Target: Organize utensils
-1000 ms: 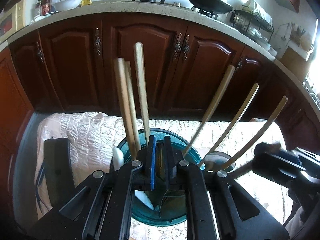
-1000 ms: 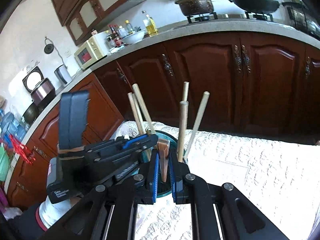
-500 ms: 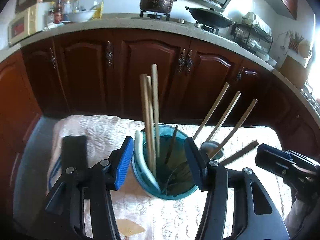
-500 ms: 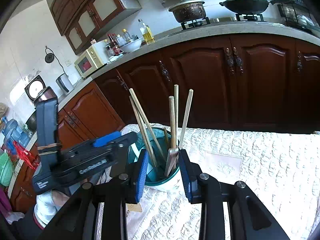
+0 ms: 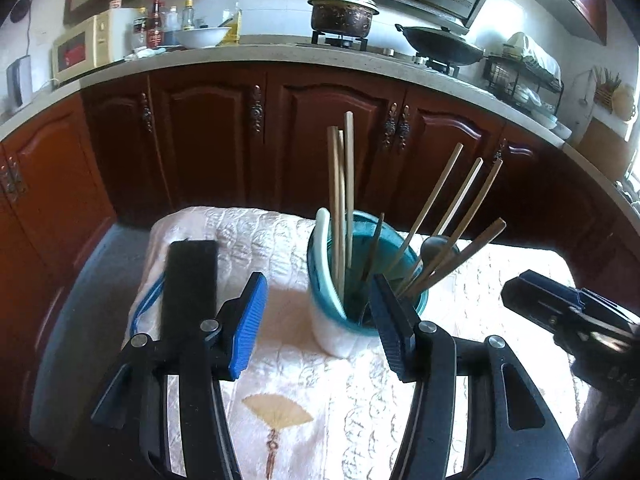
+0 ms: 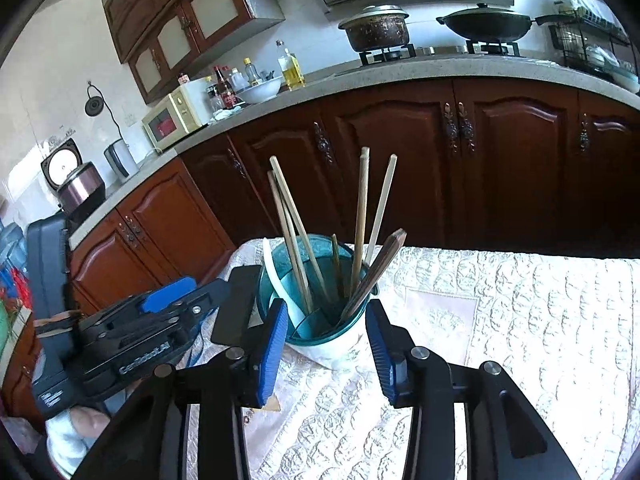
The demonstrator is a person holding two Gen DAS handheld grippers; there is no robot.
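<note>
Teal-lined white utensil holder point(image 5: 336, 332) standing upright on a cream quilted cloth point(image 5: 360, 408). Inside: wooden chopsticks point(image 5: 344, 200) upright and leaning, a dark-handled utensil point(image 6: 374, 274) tilted against the rim, a white spoon handle point(image 5: 318, 248) at the side.

So the right gripper point(image 6: 326, 334) has just been opening, pads sitting either side of the teal utensil cup point(image 6: 320, 320) without touching it. Chopsticks point(image 6: 294, 232) and a dark flat handle point(image 6: 376, 272) lean inside (can't tell what that one is). Left gripper point(image 6: 160, 320) hovers just beside, over the white quilted cloth point(image 6: 500, 320).
</note>
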